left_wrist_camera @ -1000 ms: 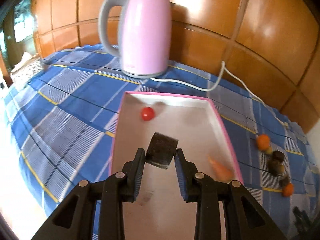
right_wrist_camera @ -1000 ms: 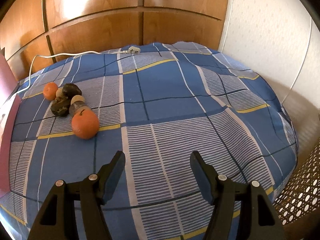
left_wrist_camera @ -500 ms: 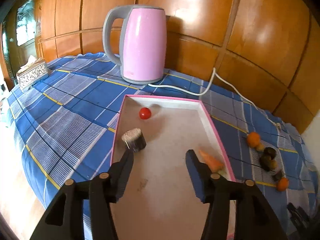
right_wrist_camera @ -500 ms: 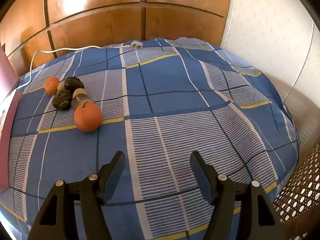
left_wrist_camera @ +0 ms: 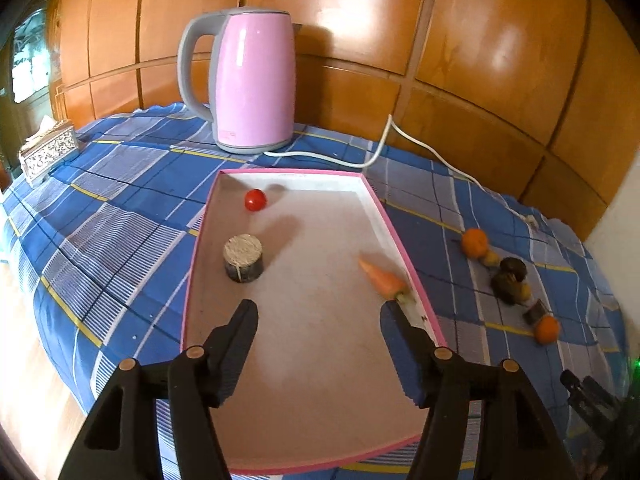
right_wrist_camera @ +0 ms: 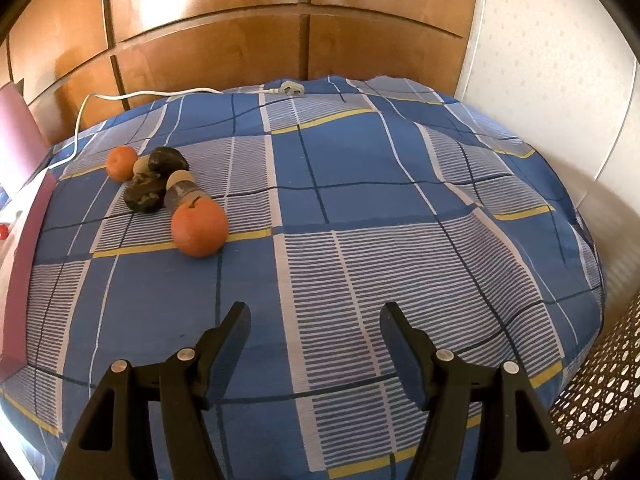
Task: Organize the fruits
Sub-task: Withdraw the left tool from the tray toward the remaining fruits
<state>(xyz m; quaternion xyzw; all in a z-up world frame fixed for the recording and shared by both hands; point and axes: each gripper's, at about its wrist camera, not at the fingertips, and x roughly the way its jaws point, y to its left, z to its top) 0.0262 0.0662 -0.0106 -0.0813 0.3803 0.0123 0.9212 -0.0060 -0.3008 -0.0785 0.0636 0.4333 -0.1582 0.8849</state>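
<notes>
We look down on a table under a blue checked cloth [left_wrist_camera: 120,216], with wood panelling behind it. On the cloth stands a pink electric kettle [left_wrist_camera: 252,80], its white cord [left_wrist_camera: 384,148] trailing off along the wall, and at the far left edge sits a patterned tissue box [left_wrist_camera: 48,152].

In front of the kettle lies the pink-rimmed tray [left_wrist_camera: 394,236], where we are gathering things. It holds three so far: a dark cylindrical piece with a pale top [left_wrist_camera: 243,258] standing near the left wall, a small carrot [left_wrist_camera: 382,278] lying against the right wall, and a cherry tomato [left_wrist_camera: 255,200] near the far end.

Our left gripper [left_wrist_camera: 318,316] hangs over the near half of the tray with its jaws opening and nothing between them; the dark cylinder stands well clear ahead of its left finger. Our right gripper [right_wrist_camera: 314,320] hovers over bare cloth, jaws spread wide and empty.

What is left sits in a small cluster on the cloth to the right of the tray: a large orange [right_wrist_camera: 199,230] nearest us, a smaller orange [right_wrist_camera: 121,163] at the far end, and between them two dark lumpy fruits [right_wrist_camera: 145,196], another cylindrical piece [right_wrist_camera: 182,190] and a small pale round one we cannot identify.

We judge the job to be roughly a third done: three items are in the tray and about six remain outside. The right gripper is nearer the cluster, and the large orange looks the easiest next pick.
</notes>
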